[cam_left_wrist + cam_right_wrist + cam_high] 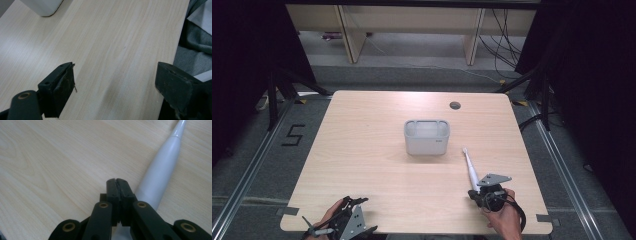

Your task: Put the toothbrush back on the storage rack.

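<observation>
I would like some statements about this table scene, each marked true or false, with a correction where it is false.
1. The left gripper has its jaws wide apart with nothing between them. True.
2. The white toothbrush stands inside the grey holder. False: it lies on the table, to the right of the holder and nearer the person.
3. The right gripper has its jaws pressed together. True.
4. The right gripper clamps the toothbrush between its jaws. False: in the right gripper view the handle passes beside the closed jaws.
5. The holder lies tipped on its side. False: it stands upright, opening upward.
</observation>
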The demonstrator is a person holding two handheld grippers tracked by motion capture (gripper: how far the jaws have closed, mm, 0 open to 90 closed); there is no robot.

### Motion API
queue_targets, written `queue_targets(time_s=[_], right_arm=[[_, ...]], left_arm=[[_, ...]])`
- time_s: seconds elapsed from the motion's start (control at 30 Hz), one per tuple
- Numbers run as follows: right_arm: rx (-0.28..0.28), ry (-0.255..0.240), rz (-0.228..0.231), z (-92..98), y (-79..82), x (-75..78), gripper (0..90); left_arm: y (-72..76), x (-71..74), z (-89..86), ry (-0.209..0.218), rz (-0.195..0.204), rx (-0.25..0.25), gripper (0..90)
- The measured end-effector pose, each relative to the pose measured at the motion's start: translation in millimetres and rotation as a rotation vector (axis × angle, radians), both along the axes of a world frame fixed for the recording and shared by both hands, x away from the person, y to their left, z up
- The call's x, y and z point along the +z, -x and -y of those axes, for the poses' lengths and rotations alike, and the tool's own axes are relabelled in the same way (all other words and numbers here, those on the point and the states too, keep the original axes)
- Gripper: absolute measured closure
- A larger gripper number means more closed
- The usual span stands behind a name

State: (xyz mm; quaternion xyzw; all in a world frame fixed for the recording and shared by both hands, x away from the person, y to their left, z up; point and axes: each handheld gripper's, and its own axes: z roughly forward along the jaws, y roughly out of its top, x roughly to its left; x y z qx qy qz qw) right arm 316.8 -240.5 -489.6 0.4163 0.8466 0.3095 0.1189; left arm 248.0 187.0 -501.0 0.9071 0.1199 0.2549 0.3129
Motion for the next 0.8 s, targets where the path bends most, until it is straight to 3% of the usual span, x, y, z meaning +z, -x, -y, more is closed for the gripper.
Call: queue_targets(time_s=[0.07,0.17,0.23,0.27,0.37,0.6,0.8], right_arm=[[-0.011,-0.007,0.012,1.1,0.4,-0.4,89.3],[-0.021,-0.009,-0.015,3.2,1.0,1.7,89.3],[-0.013,-0.007,0.011,5.2,0.1,-0.2,89.3],[-0.028,-0.016,-0.007,5.0,1.3,0.9,89.3],[-0.008,0.002,-0.006,7.9,0.7,1.5,89.3],[-0.026,-0.006,-0.022,9.9,2.0,1.3,89.3],[-0.031,-0.015,-0.014,12.3,2.4,0.5,89.2]], left_arm=[[0.2,-0.1,0.2,-0.004,0.004,0.003,15.5],[0.2,-0.1,0.1,-0.004,0.004,0.002,15.5],[0.5,-0.4,0.4,0.0,0.018,0.01,15.6],[0.4,-0.3,0.3,-0.001,0.016,0.008,15.5],[0.5,-0.3,0.3,-0.001,0.017,0.008,15.5],[0.1,0.4,0.0,-0.005,0.006,0.0,15.5],[0.1,0.1,0.0,-0.002,0.015,0.003,15.5]])
